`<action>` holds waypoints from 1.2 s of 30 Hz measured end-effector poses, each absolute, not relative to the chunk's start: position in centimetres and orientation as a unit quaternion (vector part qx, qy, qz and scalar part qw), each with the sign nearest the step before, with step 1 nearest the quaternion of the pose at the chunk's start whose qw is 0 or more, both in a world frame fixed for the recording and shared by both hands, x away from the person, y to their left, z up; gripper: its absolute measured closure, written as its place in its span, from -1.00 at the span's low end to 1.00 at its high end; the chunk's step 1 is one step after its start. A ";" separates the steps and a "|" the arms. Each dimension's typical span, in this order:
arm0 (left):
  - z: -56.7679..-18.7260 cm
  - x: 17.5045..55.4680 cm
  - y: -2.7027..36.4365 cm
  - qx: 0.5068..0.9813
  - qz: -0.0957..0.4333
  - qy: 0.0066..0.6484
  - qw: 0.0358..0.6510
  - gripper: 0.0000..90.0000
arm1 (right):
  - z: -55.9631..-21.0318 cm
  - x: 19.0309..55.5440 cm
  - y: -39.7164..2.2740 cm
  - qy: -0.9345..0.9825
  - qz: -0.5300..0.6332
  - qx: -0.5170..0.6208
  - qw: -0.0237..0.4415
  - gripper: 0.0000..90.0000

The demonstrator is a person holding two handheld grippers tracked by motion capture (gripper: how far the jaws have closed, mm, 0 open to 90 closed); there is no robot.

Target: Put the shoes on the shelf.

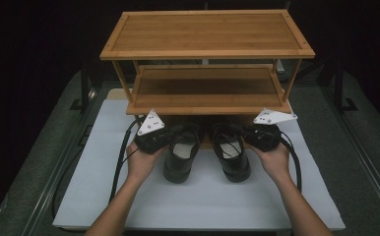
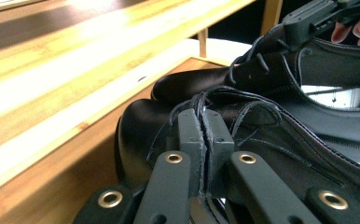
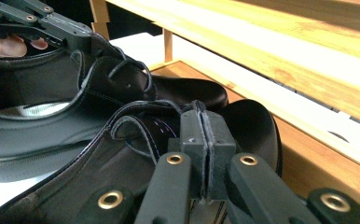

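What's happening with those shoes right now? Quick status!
Left gripper shut on left shoe. Right gripper shut on right shoe. Toes under rack; nothing blocking.

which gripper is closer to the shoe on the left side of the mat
Left. The left gripper is clamped on the upper edge of the left shoe, gripping its outer side. The right gripper is clamped on the right shoe, a shoe's width farther away.
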State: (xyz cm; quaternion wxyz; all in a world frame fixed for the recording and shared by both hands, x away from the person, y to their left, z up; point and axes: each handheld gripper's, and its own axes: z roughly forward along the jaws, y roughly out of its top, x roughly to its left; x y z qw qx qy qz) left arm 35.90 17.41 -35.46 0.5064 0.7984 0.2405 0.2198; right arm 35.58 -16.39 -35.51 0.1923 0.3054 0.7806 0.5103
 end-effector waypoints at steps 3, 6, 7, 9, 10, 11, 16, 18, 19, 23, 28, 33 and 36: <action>-35.9 36.3 17.1 0.797 0.224 0.242 0.505 0.97 | -35.7 36.2 -16.1 0.781 0.507 0.305 0.199 0.96; -36.5 36.7 16.8 0.798 0.224 0.246 0.502 0.96 | -36.1 36.6 -16.1 0.779 0.507 0.310 0.201 0.96; -36.7 36.7 16.6 0.798 0.224 0.247 0.502 0.96 | -36.4 36.7 -16.0 0.779 0.506 0.310 0.200 0.96; -37.0 36.7 16.4 0.803 0.220 0.247 0.497 0.96 | -36.7 36.8 -15.9 0.781 0.503 0.311 0.200 0.96; -37.1 36.7 16.4 0.803 0.220 0.244 0.497 0.96 | -36.8 36.8 -15.8 0.783 0.501 0.311 0.200 0.96; -37.2 36.6 16.5 0.803 0.219 0.245 0.497 0.96 | -36.9 36.8 -15.9 0.781 0.504 0.311 0.199 0.96; -37.4 36.6 17.1 0.807 0.206 0.247 0.495 0.96 | -37.1 36.5 -15.8 0.784 0.504 0.309 0.190 0.96; -37.7 36.4 17.3 0.810 0.202 0.245 0.493 0.96 | -37.2 36.3 -15.8 0.786 0.503 0.307 0.188 0.96; -37.8 36.2 17.4 0.812 0.201 0.243 0.491 0.96 | -37.3 36.2 -15.7 0.788 0.501 0.307 0.186 0.96; -38.3 35.6 17.8 0.818 0.194 0.239 0.486 0.95 | -37.7 35.8 -15.6 0.795 0.492 0.305 0.182 0.96; -38.6 35.0 17.9 0.823 0.194 0.233 0.481 0.92 | -38.3 35.3 -15.4 0.801 0.486 0.303 0.178 0.93; -38.5 35.3 18.4 0.819 0.176 0.247 0.487 0.77 | -38.7 35.2 -15.1 0.805 0.479 0.304 0.173 0.76; -38.3 35.1 18.9 0.818 0.171 0.255 0.487 0.48 | -38.3 35.0 -15.8 0.796 0.487 0.316 0.173 0.45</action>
